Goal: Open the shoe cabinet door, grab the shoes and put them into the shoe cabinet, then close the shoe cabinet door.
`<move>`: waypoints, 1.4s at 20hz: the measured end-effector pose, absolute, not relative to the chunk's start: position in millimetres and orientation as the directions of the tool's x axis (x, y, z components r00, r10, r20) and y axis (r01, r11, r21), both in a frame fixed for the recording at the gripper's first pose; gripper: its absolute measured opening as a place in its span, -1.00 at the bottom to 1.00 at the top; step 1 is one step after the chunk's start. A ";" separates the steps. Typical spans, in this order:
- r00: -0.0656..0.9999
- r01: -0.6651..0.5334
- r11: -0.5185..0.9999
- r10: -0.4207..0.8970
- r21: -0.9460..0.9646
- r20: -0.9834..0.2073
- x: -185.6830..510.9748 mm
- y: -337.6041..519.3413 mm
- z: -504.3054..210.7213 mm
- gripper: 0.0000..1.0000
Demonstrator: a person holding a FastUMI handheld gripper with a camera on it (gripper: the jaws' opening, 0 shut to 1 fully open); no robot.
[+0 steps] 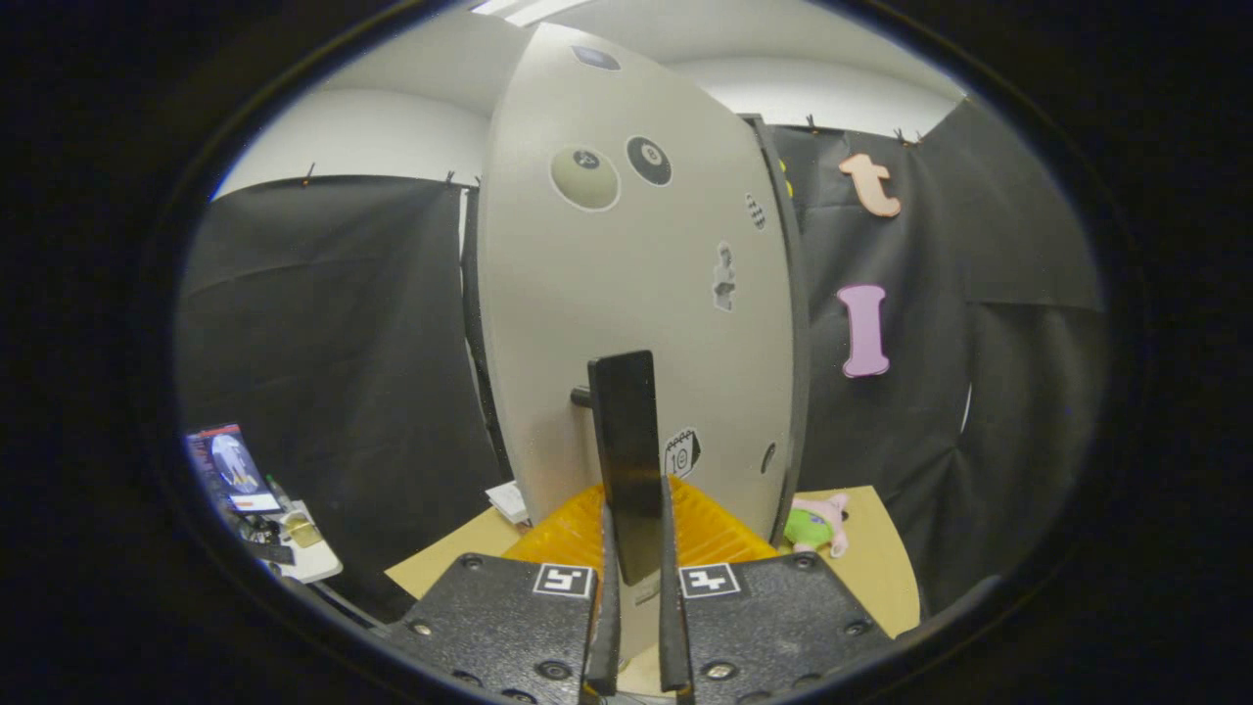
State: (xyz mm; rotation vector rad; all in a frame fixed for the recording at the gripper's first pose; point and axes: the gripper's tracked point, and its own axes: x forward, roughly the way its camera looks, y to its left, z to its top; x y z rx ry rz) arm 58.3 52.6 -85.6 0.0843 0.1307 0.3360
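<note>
Gripper view: the gripper (634, 627) has its two fingers (604, 627) drawn close together, both pressed against the flat dark door handle (626, 450), which stands upright between them, so it is clamped on the handle. The handle is fixed by a short stub to the light grey shoe cabinet door (626, 274), seen nearly edge-on and rising tall just ahead of the fingers. The door face carries several stickers: two billiard-ball stickers (617, 168) near its top, smaller ones along its right edge and one by the handle's foot. At the door's base, just beyond the fingertips, sits an orange ribbed tray (705, 534) on a tan wooden tabletop (871, 568). A green and pink plush toy (817, 524) lies near the tabletop's right edge, just beside the door's lower right corner. A small white item (509, 501) sits at the door's lower left corner. Off past the tabletop's left edge, a lit tablet screen (230, 470) stands on a cluttered white surface (308, 558). Shoes: can't tell where.
</note>
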 end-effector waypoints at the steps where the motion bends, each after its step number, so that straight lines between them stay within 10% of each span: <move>1: 0.943 -0.305 0.947 0.315 0.097 -0.111 56.3 41.0 -86.2 -0.65; 14: 0.975 -0.173 0.982 0.182 0.078 -0.124 55.3 -108.0 -92.6 -0.93; 28: 0.980 -0.147 0.988 0.152 0.043 -0.125 47.7 -128.1 -109.1 -0.69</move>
